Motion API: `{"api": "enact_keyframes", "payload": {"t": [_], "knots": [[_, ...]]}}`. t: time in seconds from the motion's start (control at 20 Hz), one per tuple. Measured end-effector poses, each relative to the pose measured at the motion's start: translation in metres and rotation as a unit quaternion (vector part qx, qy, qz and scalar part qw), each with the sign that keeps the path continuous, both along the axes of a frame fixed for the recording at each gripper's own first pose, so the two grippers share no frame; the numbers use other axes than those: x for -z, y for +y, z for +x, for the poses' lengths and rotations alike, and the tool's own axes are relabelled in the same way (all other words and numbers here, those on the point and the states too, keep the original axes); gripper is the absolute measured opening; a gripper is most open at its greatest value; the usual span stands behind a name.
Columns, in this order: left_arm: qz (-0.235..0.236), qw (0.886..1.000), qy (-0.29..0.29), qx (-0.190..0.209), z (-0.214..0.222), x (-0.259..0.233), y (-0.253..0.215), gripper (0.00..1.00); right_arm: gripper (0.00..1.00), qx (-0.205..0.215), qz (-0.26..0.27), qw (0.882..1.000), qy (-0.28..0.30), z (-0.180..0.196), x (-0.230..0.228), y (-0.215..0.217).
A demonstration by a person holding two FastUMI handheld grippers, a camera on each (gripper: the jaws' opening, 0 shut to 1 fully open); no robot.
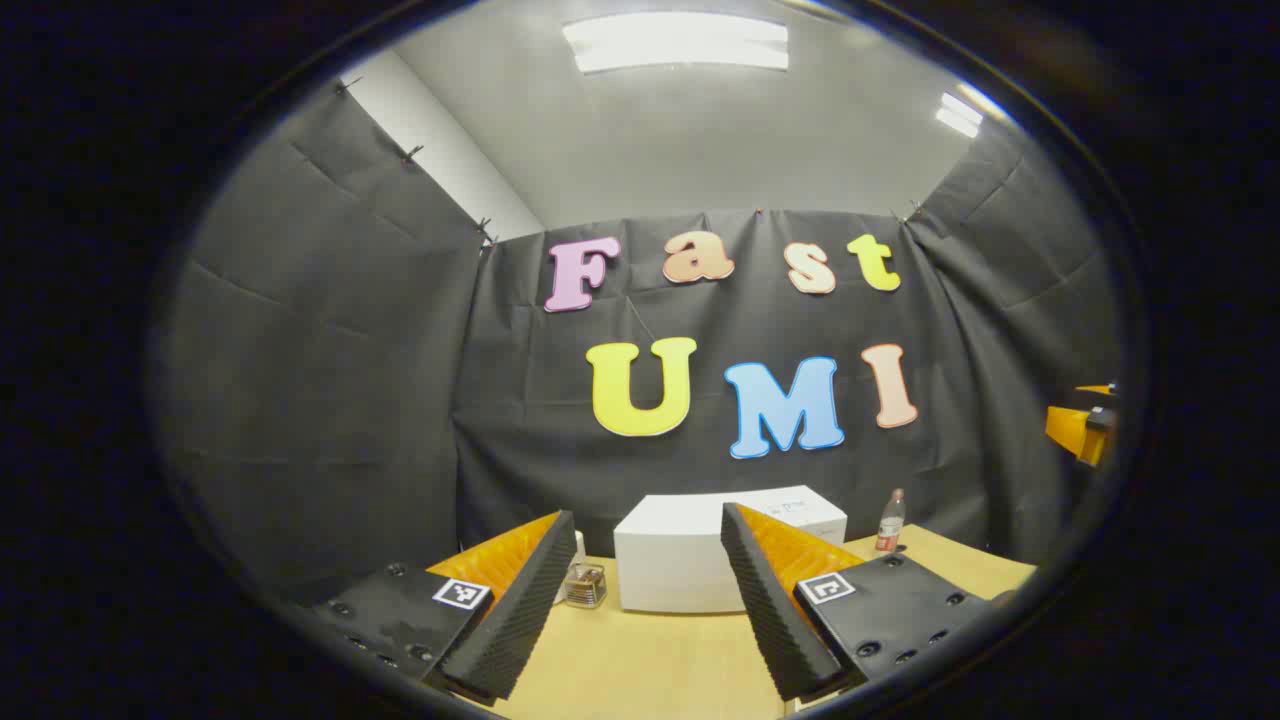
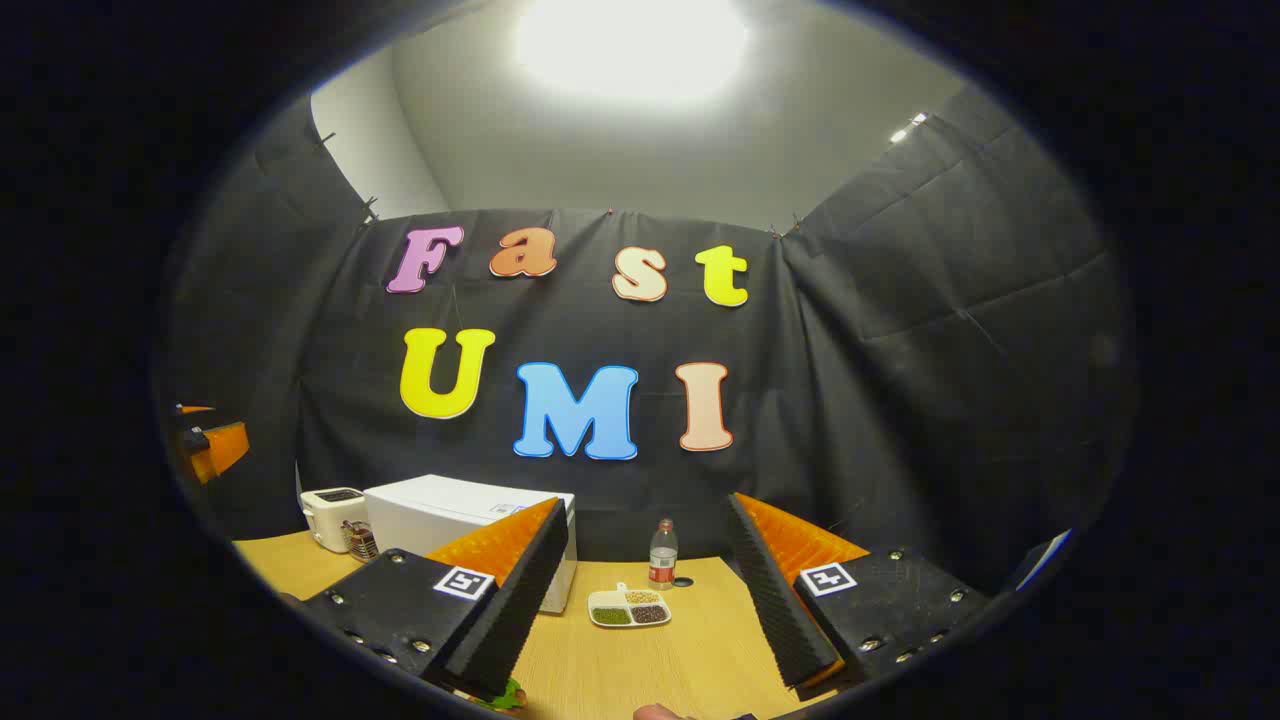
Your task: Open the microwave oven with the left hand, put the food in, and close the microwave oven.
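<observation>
The left gripper [image 1: 645,600] has its fingers spread and empty, with the closed microwave [image 1: 690,560] straight ahead between them on the desk [image 1: 640,670]. Best to approach level and catch the door edge squarely. The right gripper [image 2: 650,610], also spread, frames the food tray [image 2: 628,608].

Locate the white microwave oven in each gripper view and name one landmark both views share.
Left gripper view: the microwave oven sits low at centre on the table, between the open left tongs.
Right gripper view: it stands lower left, partly behind a finger of the open right tongs.
Shared landmark: the red-labelled bottle, to the oven's right in both.
</observation>
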State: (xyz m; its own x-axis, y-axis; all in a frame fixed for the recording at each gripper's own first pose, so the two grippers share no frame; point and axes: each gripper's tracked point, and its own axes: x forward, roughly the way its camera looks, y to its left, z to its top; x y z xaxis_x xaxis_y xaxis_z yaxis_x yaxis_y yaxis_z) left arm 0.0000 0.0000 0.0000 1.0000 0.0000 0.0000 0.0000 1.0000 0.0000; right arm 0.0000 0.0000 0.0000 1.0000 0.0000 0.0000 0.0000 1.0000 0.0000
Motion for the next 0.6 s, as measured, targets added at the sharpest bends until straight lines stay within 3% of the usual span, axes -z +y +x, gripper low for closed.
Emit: {"api": "enact_keyframes", "payload": {"t": [0.25, 0.35, 0.4, 0.55, 0.6], "knots": [[0.022, 1.000, -0.017, -0.004, -0.002, -0.011, -0.010, 0.98, 0.95, -0.008, 0.007, 1.000, 0.009, 0.010, 0.010, -0.002], [0.020, 1.000, -0.016, -0.006, -0.002, -0.013, -0.013, 0.93, 0.95, -0.013, 0.007, 1.000, 0.006, 0.014, 0.008, -0.001], [0.018, 1.000, -0.017, -0.008, -0.003, -0.013, -0.014, 0.99, 0.95, -0.017, 0.004, 1.000, 0.005, 0.015, 0.008, 0.000], [0.016, 1.000, -0.017, -0.015, -0.002, -0.015, -0.017, 0.99, 0.95, -0.025, -0.001, 1.000, -0.001, 0.017, 0.006, -0.001], [0.017, 1.000, -0.018, -0.017, -0.002, -0.015, -0.019, 0.93, 0.95, -0.028, 0.001, 1.000, -0.002, 0.017, 0.006, -0.001]]}}
